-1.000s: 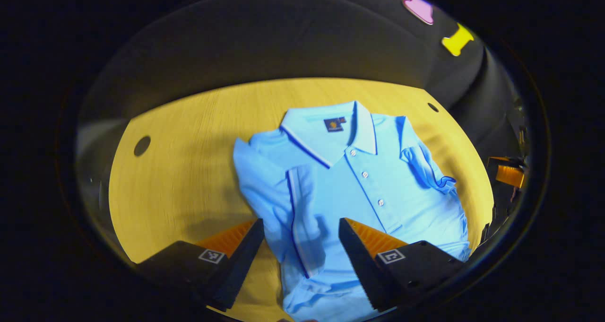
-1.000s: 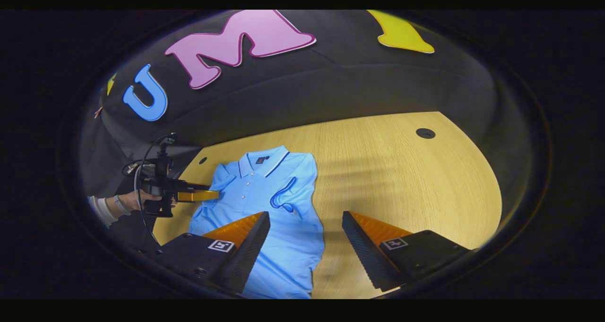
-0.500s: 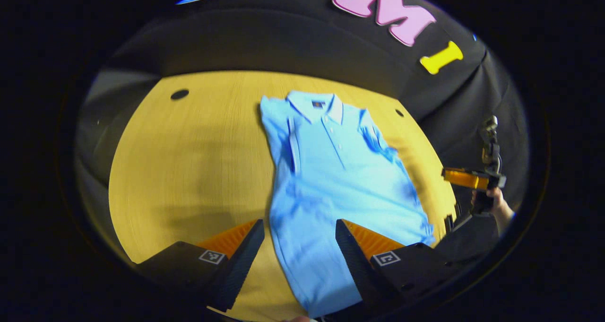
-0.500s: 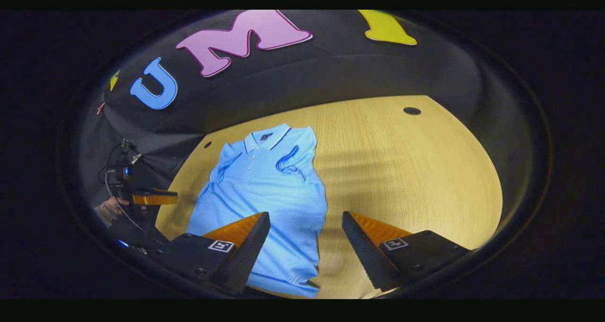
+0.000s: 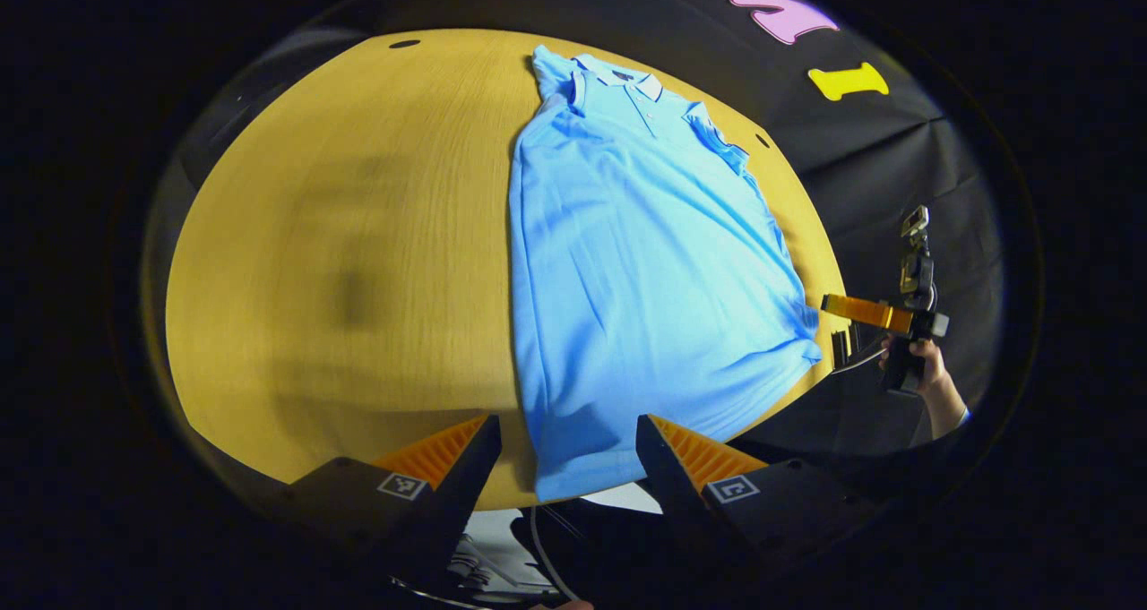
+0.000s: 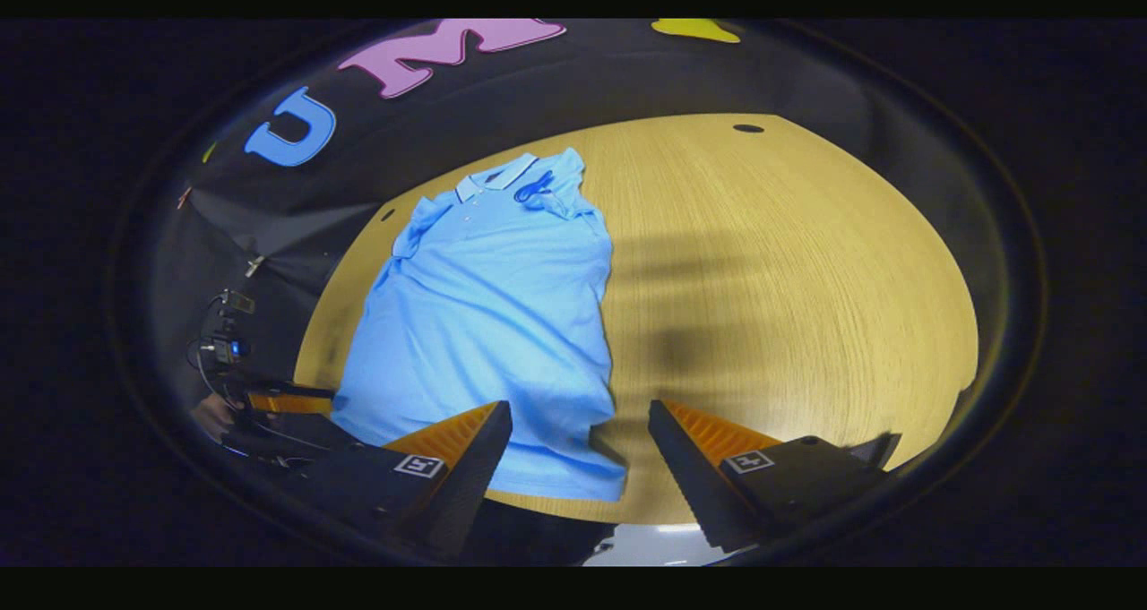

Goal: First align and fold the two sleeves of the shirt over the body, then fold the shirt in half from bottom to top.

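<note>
Both claws open and empty: left claw (image 5: 566, 449), right claw (image 6: 579, 440) over polo shirt (image 5: 636, 261) hem on desk (image 5: 358, 234).

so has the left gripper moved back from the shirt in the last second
Yes. The left gripper has pulled back toward the table's near edge: the shirt collar now sits far off, and the hem lies between its open fingers.

Light blue shirt (image 5: 645, 261) with white, dark-striped collar (image 6: 491, 180) on yellow wood-grain table (image 5: 358, 261).
</note>
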